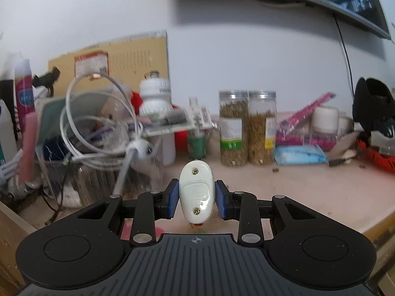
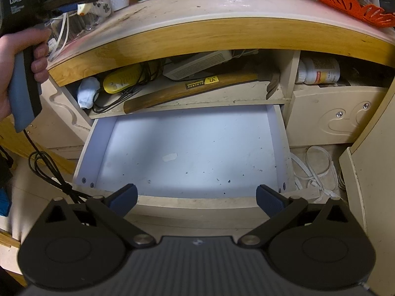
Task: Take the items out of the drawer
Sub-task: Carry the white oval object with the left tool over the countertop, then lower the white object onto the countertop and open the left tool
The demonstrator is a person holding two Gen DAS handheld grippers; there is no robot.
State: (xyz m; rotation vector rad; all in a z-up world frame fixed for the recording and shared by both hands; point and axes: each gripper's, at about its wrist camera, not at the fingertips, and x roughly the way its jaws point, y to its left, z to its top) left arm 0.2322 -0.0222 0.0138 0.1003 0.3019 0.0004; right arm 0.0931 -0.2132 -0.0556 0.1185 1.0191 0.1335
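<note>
L gripper (image 1: 196, 198) clamps white oval switch (image 1: 196, 193) btwn blue pads, held above pink desktop (image 1: 308, 185) nr two jars (image 1: 246, 128). R gripper (image 2: 196, 197) wide open over pulled-out drawer (image 2: 187, 153), holding nothing

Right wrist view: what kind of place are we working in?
Probably a home desk or workbench: an open drawer under a cluttered wooden top, and a hammer on the shelf above it.

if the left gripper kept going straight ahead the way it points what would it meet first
Probably the two tall jars at the back of the desk, slightly right of its line, or the green bottle just left; depth is unclear. It holds a white switch.
</note>
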